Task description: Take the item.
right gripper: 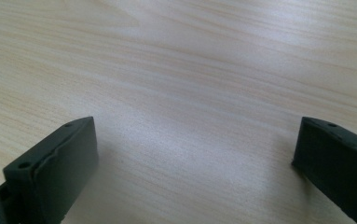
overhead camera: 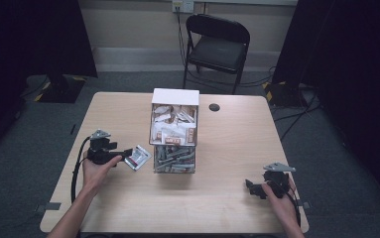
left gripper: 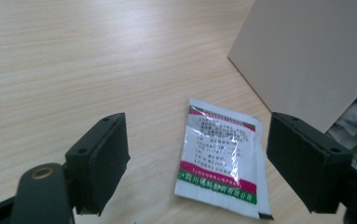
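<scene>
1. Left tongs (left gripper: 197, 161): spread wide, empty, astride flat sachet (left gripper: 223, 158) on surface (overhead camera: 128, 198).
2. Sachet beside box (overhead camera: 174, 131); thin, likely to slide under closing pads.
3. Right tongs (right gripper: 195, 158): wide, empty.

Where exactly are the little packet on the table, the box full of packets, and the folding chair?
packet (left gripper: 220, 158): left gripper view, middle of its printed face.
box (overhead camera: 175, 97): high view, its white top flap.
folding chair (overhead camera: 217, 52): high view, its black seat.
</scene>
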`<state>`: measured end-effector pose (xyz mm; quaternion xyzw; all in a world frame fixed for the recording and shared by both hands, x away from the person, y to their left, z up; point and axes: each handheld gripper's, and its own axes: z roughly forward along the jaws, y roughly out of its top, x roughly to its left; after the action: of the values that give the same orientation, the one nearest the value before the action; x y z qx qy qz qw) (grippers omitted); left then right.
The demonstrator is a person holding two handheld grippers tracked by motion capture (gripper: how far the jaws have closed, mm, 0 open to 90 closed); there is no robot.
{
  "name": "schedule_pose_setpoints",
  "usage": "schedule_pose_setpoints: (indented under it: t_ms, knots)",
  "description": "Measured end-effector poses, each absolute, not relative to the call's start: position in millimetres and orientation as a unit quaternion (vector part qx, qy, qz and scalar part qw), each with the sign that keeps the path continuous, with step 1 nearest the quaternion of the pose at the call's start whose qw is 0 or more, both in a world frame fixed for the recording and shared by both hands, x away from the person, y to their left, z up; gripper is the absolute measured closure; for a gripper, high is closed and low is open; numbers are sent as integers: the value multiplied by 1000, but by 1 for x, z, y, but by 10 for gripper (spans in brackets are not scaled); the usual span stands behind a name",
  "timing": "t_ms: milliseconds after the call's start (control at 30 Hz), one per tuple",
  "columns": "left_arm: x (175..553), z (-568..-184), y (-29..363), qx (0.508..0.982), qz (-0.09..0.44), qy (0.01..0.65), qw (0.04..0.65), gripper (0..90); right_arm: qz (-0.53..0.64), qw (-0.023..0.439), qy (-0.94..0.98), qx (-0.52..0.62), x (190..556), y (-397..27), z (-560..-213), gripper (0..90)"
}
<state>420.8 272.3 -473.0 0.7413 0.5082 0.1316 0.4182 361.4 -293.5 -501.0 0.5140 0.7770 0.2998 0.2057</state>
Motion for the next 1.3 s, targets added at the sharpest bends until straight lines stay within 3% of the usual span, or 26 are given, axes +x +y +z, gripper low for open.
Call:
schedule_pose_setpoints:
  t_ms: [700,1300]
  knots:
    - [381,-444,285,758,147,477,419,202,300,206,777,514,361,-293,-501,0]
    - [338,-447,326,740,161,509,409,202,300,206,777,514,361,-293,-501,0]
